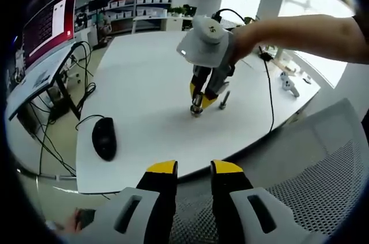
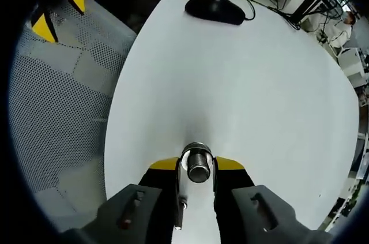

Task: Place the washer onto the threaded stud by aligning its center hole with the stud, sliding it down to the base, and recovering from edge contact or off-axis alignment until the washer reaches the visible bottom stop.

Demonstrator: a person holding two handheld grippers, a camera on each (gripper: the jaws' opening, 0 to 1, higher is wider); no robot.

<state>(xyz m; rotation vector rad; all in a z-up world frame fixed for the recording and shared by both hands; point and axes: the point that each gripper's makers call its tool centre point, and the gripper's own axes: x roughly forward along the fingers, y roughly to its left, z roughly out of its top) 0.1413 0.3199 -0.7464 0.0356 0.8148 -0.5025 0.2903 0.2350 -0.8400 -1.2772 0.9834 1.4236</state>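
In the right gripper view my right gripper points down at the white table. Its yellow-tipped jaws are closed on either side of a bright metal washer ringing the threaded stud, whose end faces the camera. In the left gripper view, the same right gripper, held by a person's hand, stands over the stud on the table. How far down the stud the washer sits is hidden. My left gripper is open and holds nothing, hovering off the table's near edge.
A black mouse lies near the table's edge with its cable trailing off. A small loose bolt lies beside the stud. A grey mesh chair stands beside the table. A monitor is on a side desk.
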